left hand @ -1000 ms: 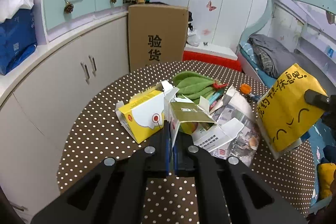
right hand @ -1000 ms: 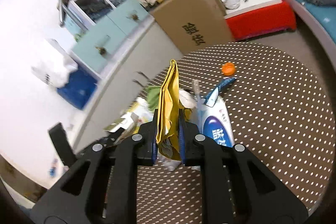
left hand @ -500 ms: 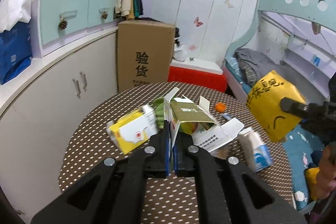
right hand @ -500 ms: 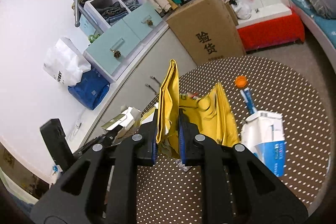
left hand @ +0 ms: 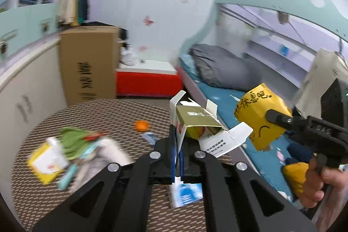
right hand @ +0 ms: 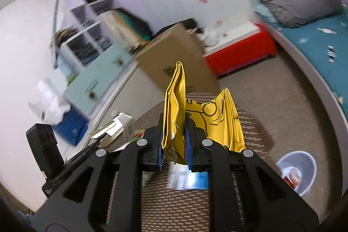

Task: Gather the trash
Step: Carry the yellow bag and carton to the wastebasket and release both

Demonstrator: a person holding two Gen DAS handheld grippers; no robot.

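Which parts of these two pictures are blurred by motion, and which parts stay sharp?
Left wrist view: the trash on the dotted table and the cabinets smear, while the left gripper and its opened carton are sharp. Right wrist view: the shelves and floor smear, while the right gripper and yellow bag are crisp.

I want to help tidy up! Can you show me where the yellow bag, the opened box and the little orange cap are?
yellow paper bag (right hand: 174, 114), right wrist view, on the folded edge pinched in the right tongs.
opened carton (left hand: 196, 121), left wrist view, on its olive top panel.
orange cap (left hand: 141, 125), left wrist view, on its middle, on the table.
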